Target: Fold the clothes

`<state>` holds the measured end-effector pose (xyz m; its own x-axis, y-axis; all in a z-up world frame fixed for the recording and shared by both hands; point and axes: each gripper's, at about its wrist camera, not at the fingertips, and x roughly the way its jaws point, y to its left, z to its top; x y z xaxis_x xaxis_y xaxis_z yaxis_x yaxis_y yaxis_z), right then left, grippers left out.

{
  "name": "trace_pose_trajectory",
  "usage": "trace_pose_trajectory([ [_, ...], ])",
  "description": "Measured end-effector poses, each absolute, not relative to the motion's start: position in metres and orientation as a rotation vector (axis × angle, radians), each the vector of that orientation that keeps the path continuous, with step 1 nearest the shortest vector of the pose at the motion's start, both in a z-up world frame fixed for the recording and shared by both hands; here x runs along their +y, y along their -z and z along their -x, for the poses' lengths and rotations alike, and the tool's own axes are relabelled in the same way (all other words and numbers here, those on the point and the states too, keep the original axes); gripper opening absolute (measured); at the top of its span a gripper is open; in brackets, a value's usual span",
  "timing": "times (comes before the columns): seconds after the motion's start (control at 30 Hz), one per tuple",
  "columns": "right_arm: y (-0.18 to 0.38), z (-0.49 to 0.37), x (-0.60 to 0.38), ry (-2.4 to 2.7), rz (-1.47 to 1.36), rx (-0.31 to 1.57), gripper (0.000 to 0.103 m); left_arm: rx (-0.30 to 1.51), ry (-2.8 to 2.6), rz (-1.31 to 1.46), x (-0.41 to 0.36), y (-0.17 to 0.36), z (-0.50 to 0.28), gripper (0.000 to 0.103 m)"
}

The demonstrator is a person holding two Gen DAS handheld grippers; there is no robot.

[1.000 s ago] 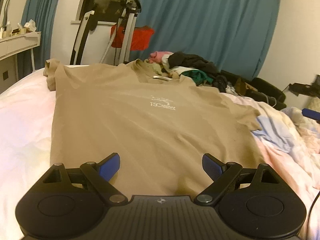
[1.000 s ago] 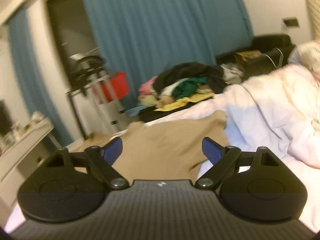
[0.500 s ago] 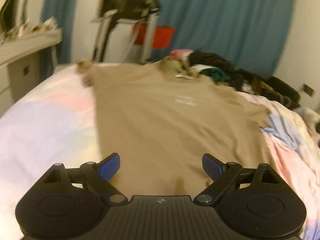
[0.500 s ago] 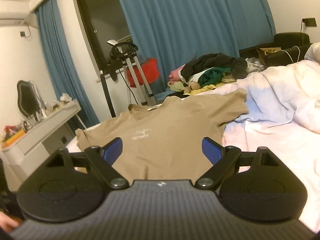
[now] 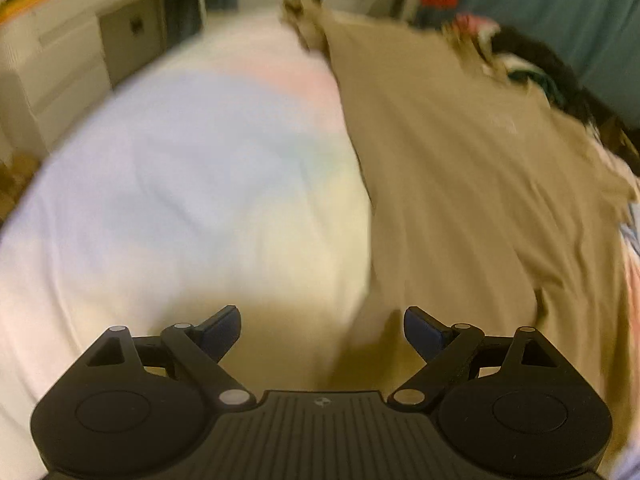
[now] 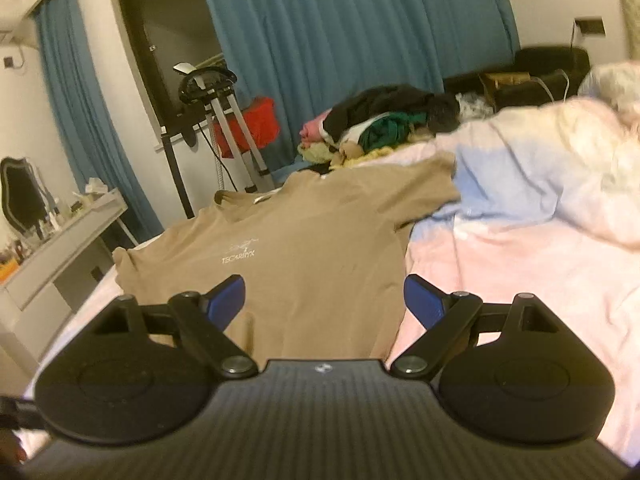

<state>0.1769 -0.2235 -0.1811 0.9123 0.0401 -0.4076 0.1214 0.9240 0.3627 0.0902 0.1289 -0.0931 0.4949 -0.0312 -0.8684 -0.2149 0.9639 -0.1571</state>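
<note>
A tan T-shirt (image 6: 320, 248) lies spread flat, front side up, on a bed (image 5: 192, 184) covered in a pastel pink, blue and yellow sheet, its white chest logo facing the ceiling and both short sleeves laid out to the sides. The left tool (image 5: 322, 326) hovers over the shirt's near hem at its left corner, tilted steeply down, its blue-padded jaws spread wide after just closing a touch, with only bare sheet and the shirt's edge showing between them and nothing pinched. The view from this tool is smeared by motion blur. The right tool (image 6: 324, 296) hangs above the shirt's right side near the hem, its jaws likewise spread and holding nothing. Beyond the shirt's collar sits a heap of clothes (image 6: 380, 124) in black, green, pink and yellow. Behind that heap hang blue curtains (image 6: 352, 40). To the shirt's left stands a white dressing bench (image 6: 60, 248) crowded with small items.
</note>
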Motion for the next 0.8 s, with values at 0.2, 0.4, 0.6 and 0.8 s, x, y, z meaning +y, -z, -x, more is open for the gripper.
trace_pose_trajectory([
  [0.2, 0.185, -0.178, -0.226, 0.036, -0.429, 0.433, 0.088, 1.143, -0.025, 0.247, 0.124, 0.102, -0.082, 0.058],
  [0.4, 0.184, -0.177, -0.224, 0.026, -0.417, 0.426, 0.088, 1.15, 0.056, 0.23, 0.125, 0.09, -0.078, 0.007],
  [0.6, 0.183, -0.175, -0.222, 0.027, -0.403, 0.423, 0.088, 1.123, 0.059, 0.134, 0.136, 0.057, -0.07, 0.002],
  [0.8, 0.181, -0.175, -0.223, 0.036, -0.399, 0.416, 0.088, 1.115, -0.016, 0.018, 0.136, 0.049, -0.059, 0.004],
])
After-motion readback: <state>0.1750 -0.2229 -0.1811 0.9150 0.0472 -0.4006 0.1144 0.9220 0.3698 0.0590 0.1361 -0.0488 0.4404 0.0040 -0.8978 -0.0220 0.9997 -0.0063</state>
